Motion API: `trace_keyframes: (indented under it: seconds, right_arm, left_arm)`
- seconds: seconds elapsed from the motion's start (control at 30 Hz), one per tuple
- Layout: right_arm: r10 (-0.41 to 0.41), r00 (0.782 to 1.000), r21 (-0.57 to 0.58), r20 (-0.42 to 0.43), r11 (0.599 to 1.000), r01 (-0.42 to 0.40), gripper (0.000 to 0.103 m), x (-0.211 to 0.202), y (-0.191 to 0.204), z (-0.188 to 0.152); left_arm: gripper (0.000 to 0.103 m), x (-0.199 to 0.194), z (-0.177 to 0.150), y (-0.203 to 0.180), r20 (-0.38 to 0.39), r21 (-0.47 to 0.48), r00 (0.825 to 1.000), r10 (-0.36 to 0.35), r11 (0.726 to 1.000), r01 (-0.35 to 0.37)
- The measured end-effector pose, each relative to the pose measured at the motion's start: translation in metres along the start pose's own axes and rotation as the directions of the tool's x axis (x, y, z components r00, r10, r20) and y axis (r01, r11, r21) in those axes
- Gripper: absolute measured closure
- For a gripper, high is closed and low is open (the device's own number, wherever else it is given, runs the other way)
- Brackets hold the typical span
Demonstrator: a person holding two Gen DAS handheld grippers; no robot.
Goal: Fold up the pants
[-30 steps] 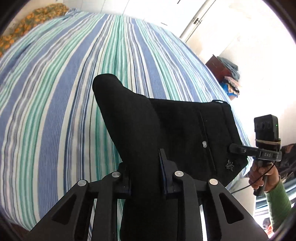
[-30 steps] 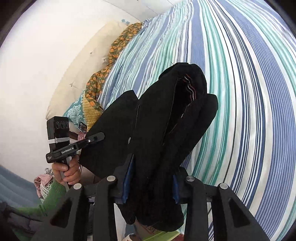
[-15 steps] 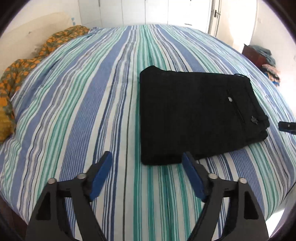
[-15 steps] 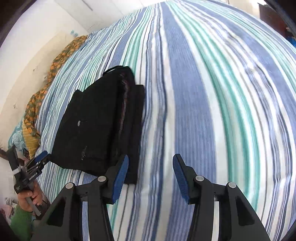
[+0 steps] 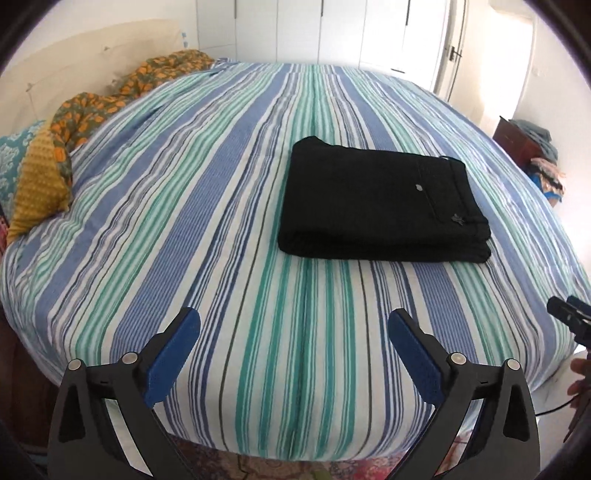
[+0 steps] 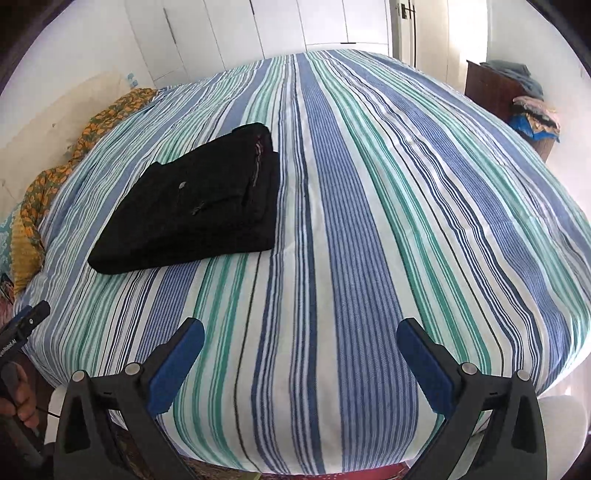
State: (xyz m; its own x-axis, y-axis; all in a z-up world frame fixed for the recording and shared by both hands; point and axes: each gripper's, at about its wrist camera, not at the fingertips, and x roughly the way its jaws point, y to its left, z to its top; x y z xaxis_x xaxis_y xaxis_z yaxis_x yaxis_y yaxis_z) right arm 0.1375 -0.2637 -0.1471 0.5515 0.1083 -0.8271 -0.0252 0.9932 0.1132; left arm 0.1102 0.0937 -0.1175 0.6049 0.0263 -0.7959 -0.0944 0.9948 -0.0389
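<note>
Black pants [image 5: 376, 206] lie folded into a flat rectangle on the striped bed [image 5: 221, 221], a small button on top. In the right wrist view the same pants [image 6: 195, 206] rest left of centre, stacked layers showing at their right edge. My left gripper [image 5: 293, 330] hangs over the near edge of the bed, well short of the pants, jaws opening wide with nothing between them. My right gripper [image 6: 300, 341] is likewise back at the bed's near edge, jaws opening, empty. The right gripper's tip [image 5: 569, 314] shows at the left view's right edge.
Patterned orange and yellow bedding [image 5: 74, 140] is heaped at the bed's left side. A dark wooden cabinet with piled clothes [image 6: 517, 99] stands at the right wall. White wardrobe doors [image 5: 332, 29] line the far wall. A hand [image 6: 18, 398] holds the left gripper's handle.
Both grippers let go of the pants, which dropped into a folded stack on the bed. Both then pulled back toward the near edge with jaws spreading wide.
</note>
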Motion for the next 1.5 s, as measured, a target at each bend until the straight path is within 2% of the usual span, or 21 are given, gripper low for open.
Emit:
trace_keyframes:
  seconds: [0.2, 0.3, 0.43, 0.67, 0.77, 0.9, 1.0, 1.13, 1.33, 1.5]
  right_arm:
    - [-0.021, 0.993, -0.196, 0.118, 0.980, 0.044, 0.000, -0.042, 0.058, -0.004]
    - [-0.034, 0.987, -0.256, 0.158, 0.964, 0.074, 0.000, -0.059, 0.080, 0.001]
    - [-0.050, 0.985, -0.257, 0.166, 0.962, 0.092, 0.000, -0.076, 0.090, 0.009]
    - [-0.045, 0.983, -0.280, 0.180, 0.955, 0.095, 0.000, -0.099, 0.104, 0.009]
    - [-0.046, 0.982, -0.284, 0.185, 0.954, 0.098, 0.000, -0.104, 0.108, 0.007]
    - [-0.042, 0.980, -0.288, 0.194, 0.953, 0.098, 0.000, -0.108, 0.113, 0.006]
    - [-0.034, 0.976, -0.284, 0.213, 0.954, 0.095, 0.000, -0.113, 0.115, 0.009]
    - [-0.034, 0.972, -0.284, 0.232, 0.954, 0.101, 0.000, -0.117, 0.117, 0.011]
    - [-0.034, 0.972, -0.283, 0.232, 0.954, 0.101, 0.000, -0.116, 0.117, 0.012]
    - [-0.047, 0.969, -0.291, 0.242, 0.949, 0.119, 0.000, -0.116, 0.119, 0.013]
  left_arm:
    - [0.001, -0.036, 0.006, -0.002, 0.048, -0.006, 0.999, -0.001, 1.000, 0.001]
    - [0.001, -0.048, 0.009, -0.002, 0.068, 0.002, 0.998, -0.002, 1.000, 0.002]
    - [0.001, -0.062, 0.011, 0.000, 0.094, 0.002, 0.996, -0.005, 1.000, 0.005]
    - [0.000, -0.082, 0.016, -0.002, 0.145, -0.007, 0.987, 0.064, 0.998, -0.063]
    - [0.000, -0.090, 0.020, -0.003, 0.162, -0.008, 0.985, 0.060, 0.998, -0.059]
    - [0.001, -0.099, 0.024, -0.007, 0.176, -0.008, 0.980, 0.089, 0.996, -0.089]
    - [0.001, -0.100, 0.025, -0.007, 0.149, -0.016, 0.986, 0.081, 0.997, -0.080]
    - [0.001, -0.093, 0.023, -0.014, 0.117, 0.009, 0.988, 0.103, 0.994, -0.104]
    - [0.001, -0.090, 0.020, -0.020, 0.104, 0.023, 0.988, 0.115, 0.993, -0.118]
    - [0.001, -0.086, 0.019, -0.021, 0.079, 0.025, 0.992, 0.095, 0.995, -0.097]
